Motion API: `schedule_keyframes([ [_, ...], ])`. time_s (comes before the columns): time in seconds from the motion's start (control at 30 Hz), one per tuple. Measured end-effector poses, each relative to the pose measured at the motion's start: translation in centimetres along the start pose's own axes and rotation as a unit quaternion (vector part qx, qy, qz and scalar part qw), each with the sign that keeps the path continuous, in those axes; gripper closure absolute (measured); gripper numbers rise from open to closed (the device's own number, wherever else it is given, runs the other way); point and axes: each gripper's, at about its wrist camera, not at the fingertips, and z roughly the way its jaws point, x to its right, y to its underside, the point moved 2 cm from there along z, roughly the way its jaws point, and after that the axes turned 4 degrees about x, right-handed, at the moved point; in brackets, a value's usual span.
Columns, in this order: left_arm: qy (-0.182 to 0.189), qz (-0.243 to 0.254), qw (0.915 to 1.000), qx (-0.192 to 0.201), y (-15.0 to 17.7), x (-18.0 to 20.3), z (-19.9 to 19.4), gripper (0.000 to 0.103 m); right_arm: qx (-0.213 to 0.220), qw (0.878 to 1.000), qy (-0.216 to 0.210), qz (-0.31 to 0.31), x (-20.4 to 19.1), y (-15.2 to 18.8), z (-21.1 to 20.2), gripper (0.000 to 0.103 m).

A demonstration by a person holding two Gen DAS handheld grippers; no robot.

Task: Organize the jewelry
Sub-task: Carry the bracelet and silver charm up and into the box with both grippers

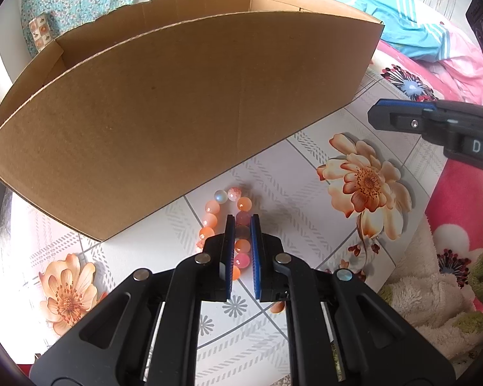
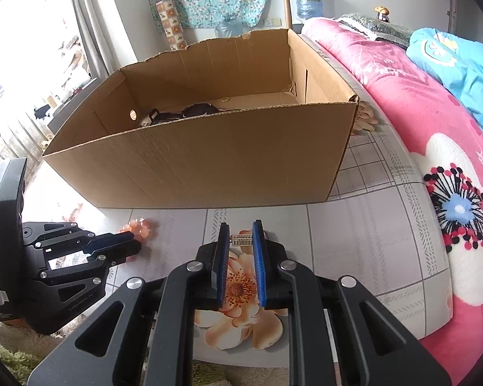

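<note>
The cardboard box (image 2: 190,164) sits open on the tabletop (image 2: 354,225) with some dark straps (image 2: 190,111) inside. The bead bracelet (image 1: 223,218), peachy orange and pink, lies just in front, pinched by the left gripper (image 1: 242,222). The right gripper (image 2: 240,230) is nearly pressed together around a small barcode tag (image 2: 241,240).

A bead bracelet (image 1: 232,225) of round orange, pink and pale translucent beads lay in a loop on the flower-printed tabletop (image 1: 306,173), just in front of the near wall of an open cardboard box (image 1: 177,103). One side of the loop ran between two blue pads. A small gold piece with a barcode tag (image 2: 241,240) sat further along the same surface, toward the edge beside the pink blanket, also between two blue pads. The box stood upright at the far side of the tabletop; inside it lay dark items (image 2: 190,111) and a small ring (image 2: 224,99), too small to tell apart.
</note>
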Motion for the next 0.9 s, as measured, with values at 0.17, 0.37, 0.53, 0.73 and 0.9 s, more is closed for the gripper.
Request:
schedule_keyframes([
  [0.17,0.006,0.003,0.9999,0.010,-0.2,0.2,-0.8,0.095,0.011,1.000,-0.010,0.002,-0.5,-0.4,-0.8,0.088],
  [0.37,0.045,-0.005,0.9973,0.058,-1.3,-0.9,-4.0,0.095,0.029,0.999,-0.031,0.011,-0.7,-1.5,-1.8,0.088],
  [0.53,0.097,0.000,0.9899,0.103,-3.1,-1.4,-7.4,0.095,0.054,0.997,-0.050,0.020,-0.8,-3.0,-3.0,0.088],
  [0.73,0.202,-0.007,0.9706,0.131,-5.8,-1.7,-10.7,0.095,0.084,0.994,-0.066,0.029,-0.8,-5.0,-4.6,0.088],
  [0.9,0.254,-0.024,0.9524,0.166,-9.0,-2.5,-13.0,0.095,0.108,0.991,-0.073,0.033,-0.3,-6.8,-5.7,0.088],
])
